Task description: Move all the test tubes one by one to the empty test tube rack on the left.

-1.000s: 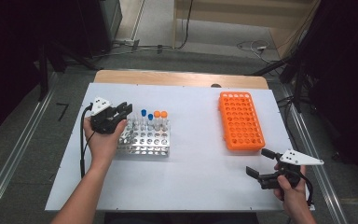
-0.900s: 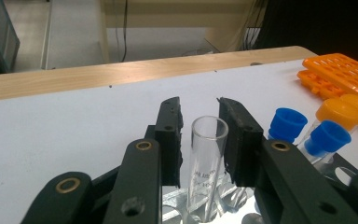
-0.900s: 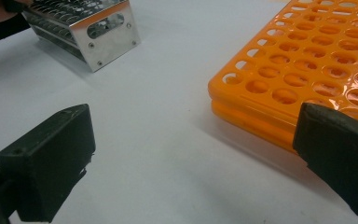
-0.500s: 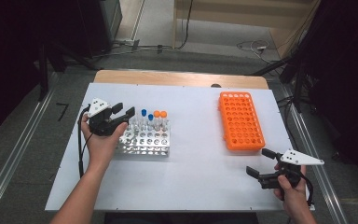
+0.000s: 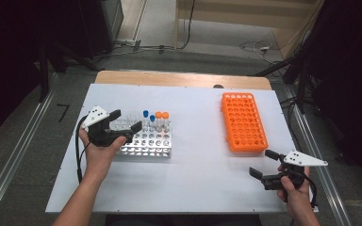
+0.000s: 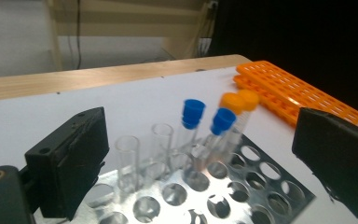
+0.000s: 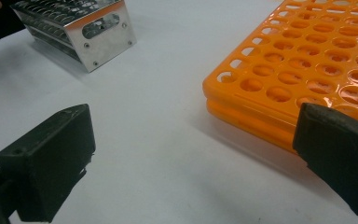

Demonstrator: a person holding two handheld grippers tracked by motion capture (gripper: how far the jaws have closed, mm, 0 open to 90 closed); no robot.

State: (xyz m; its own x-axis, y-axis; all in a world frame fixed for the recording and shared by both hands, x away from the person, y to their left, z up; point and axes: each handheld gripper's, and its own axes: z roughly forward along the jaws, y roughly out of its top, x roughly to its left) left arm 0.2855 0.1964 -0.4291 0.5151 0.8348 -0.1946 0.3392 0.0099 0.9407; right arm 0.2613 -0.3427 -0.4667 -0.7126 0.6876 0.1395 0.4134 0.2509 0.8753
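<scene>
Steel, perforated and shiny: the metal rack [image 5: 147,146], sitting on the left half of the white table [image 5: 193,193], within easy reach of the left hand, probably so that tubes can be dropped in or lifted out without stretching. Carries along its far rows two clear uncapped tubes [image 6: 128,156], two blue-capped tubes [image 6: 193,112] and two orange-capped tubes [image 6: 240,100]. Keeps each one in its own hole, long axis close to vertical, mouth or cap pointing up, the capped ones leaning slightly in the left gripper view. Hovering just over the rack's near left corner: the left gripper [image 5: 126,120], spread wide after just opening, pads clear of every tube, gripping nothing; aimed along the tube rows, clear tubes nearest ahead, which looks like a release or a fresh approach. Lying flat and empty on the right half of the table, well apart from the steel one: the orange rack [image 5: 242,120], long side running away from the person, likely waiting as a destination. Parked low near the front right edge: the right gripper [image 5: 262,163], also gaping, holding nothing, pointed toward the orange rack's near corner.
</scene>
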